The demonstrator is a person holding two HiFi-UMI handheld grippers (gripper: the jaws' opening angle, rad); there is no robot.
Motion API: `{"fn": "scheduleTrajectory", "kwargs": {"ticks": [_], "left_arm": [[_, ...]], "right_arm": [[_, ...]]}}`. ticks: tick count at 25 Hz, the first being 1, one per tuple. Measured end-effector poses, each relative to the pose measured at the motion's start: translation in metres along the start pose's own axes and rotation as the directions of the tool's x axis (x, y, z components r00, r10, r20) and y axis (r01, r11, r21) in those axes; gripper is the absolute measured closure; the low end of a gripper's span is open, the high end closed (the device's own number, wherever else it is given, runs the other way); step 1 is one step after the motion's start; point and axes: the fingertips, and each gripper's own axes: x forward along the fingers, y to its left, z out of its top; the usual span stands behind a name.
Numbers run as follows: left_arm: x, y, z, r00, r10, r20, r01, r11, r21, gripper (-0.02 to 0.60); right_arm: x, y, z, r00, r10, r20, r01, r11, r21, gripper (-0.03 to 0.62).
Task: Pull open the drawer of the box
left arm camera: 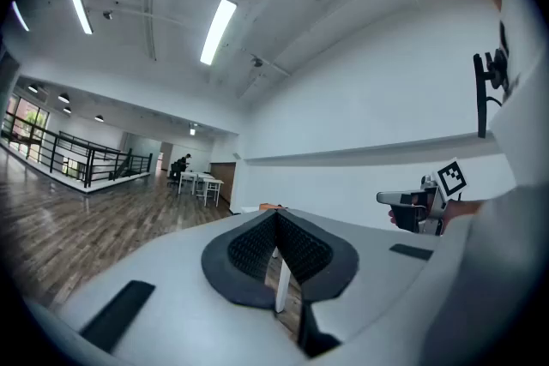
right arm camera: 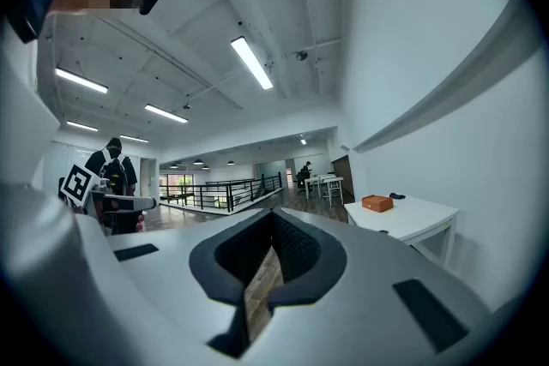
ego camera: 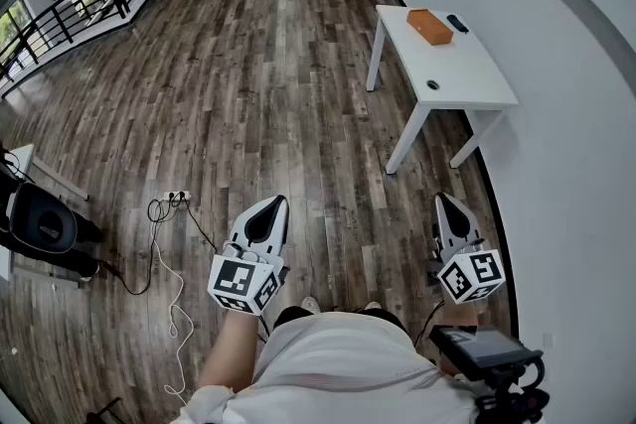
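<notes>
Box (ego camera: 429,26), orange, sits far right on a white table (ego camera: 467,79), long side slanting across it. Near, left gripper (ego camera: 270,204) and right gripper (ego camera: 442,200) have jaws together, empty.

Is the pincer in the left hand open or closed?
Closed: the left gripper has its two jaws meeting at the tips, with nothing held between them.
</notes>
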Motion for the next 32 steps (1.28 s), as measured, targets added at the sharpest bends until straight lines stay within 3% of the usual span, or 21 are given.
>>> {"fn": "scheduleTrajectory", "kwargs": {"ticks": [3,9,16,25,32], "left_arm": [[0.001,0.023,-0.003,1.0,0.007,-0.004,-0.007,1.0,0.019,0.572],[0.015,0.052,-0.012,1.0,-0.002,-0.02,0.002,1.0,-0.014,0.572],[0.064,0.074,-0.015,1.0,-0.005,-0.026,0.004,1.0,-0.013,0.572],[0.192,0.107,0.007,0.999,0.049,-0.023,-0.049,0.999,0.011,0.572],[0.291,0.1,0.019,0.998,0.057,-0.011,-0.057,0.998,0.019,0.572]], "right_arm": [[0.017,0.014,-0.011,1.0,-0.005,-0.015,0.005,1.0,0.01,0.591],[0.045,0.026,-0.021,0.999,-0.002,-0.048,0.002,1.0,0.005,0.591],[0.102,0.001,-0.026,0.999,0.021,-0.049,-0.02,1.0,0.018,0.591],[0.211,-0.086,-0.007,0.997,0.07,-0.03,-0.07,0.997,0.015,0.591],[0.287,-0.168,0.01,0.993,0.113,-0.034,-0.113,0.994,0.002,0.591]]}}
